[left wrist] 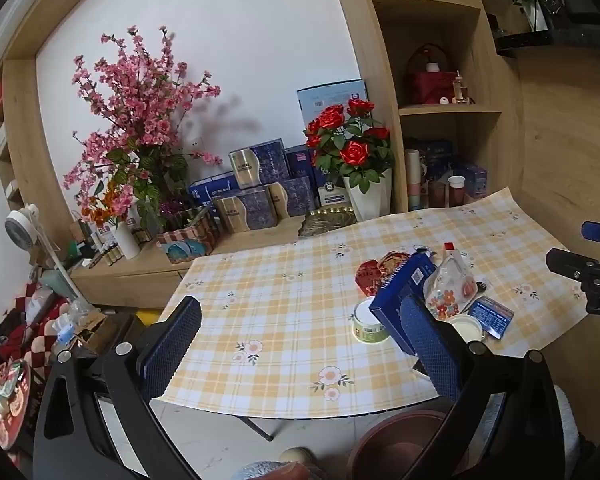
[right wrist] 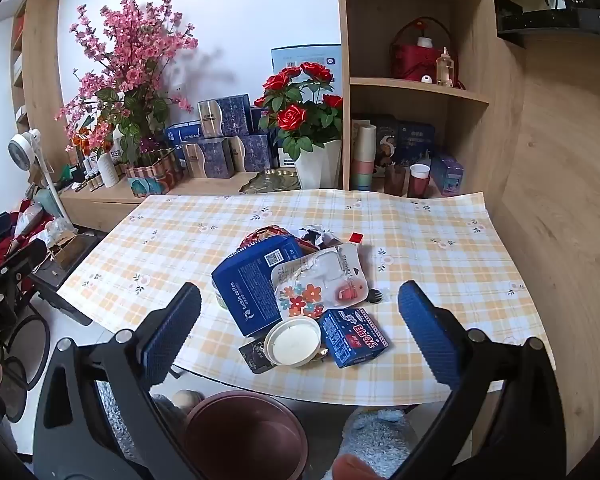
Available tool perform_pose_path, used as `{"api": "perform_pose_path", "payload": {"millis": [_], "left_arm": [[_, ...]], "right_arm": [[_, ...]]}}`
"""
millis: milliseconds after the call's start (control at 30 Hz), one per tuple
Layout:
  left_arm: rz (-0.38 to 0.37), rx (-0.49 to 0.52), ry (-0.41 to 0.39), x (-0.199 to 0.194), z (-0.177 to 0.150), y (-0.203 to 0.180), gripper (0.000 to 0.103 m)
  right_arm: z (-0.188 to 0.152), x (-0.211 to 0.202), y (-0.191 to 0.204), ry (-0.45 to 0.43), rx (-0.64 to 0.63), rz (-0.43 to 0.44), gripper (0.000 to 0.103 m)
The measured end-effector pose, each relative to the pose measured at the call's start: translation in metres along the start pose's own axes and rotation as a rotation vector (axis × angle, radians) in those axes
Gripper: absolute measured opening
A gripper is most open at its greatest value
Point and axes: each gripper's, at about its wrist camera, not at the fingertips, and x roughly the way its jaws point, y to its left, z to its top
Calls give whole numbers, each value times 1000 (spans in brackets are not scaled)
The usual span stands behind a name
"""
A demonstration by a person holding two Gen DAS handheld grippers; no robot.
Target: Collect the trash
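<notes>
While both claws are hovering over the near edge of the worktop (right wrist: pixel 440 216), nothing is sitting between their pads. The left claw (left wrist: pixel 300 356) is standing with its pads wide apart over bare checked cloth, and the right claw (right wrist: pixel 300 336) is gaping just as wide, framing the trash pile from the near side.

The pile is lying near the middle of the worktop, toward its near edge — a blue coffee box (right wrist: pixel 256 284) is leaning at the left of the heap, partly covering a small green-labelled tub (left wrist: pixel 368 326) that is showing clearly only in the left wrist view. A clear floral pouch with a red cap (right wrist: pixel 320 280) is resting against the box on its right. Nearer still, a round white lid (right wrist: pixel 294 340) is lying flat, touching a small blue carton with red lettering (right wrist: pixel 354 338) on its right. Crumpled red wrappers (left wrist: pixel 380 270) are peeking out at the far side.

Below the worktop's near edge a dark red bin (right wrist: pixel 244 436) is standing on the floor — open-mouthed, close under the pile.
</notes>
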Motion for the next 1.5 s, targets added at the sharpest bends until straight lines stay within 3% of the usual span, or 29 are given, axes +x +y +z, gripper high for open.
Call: {"api": "perform_pose_path", "payload": {"millis": [167, 400, 500, 1500], "left_arm": [[-30, -12, 6, 3, -1, 2, 98], [-58, -34, 30, 12, 19, 54, 98], [-4, -10, 6, -6, 7, 18, 98], [1, -16, -10, -2, 5, 20, 98]], "right_arm": [[2, -5, 2, -21, -3, 8, 97], [-1, 6, 8, -29, -10, 11, 97], [-2, 1, 8, -28, -6, 16, 97], [3, -4, 4, -36, 1, 20, 97]]}}
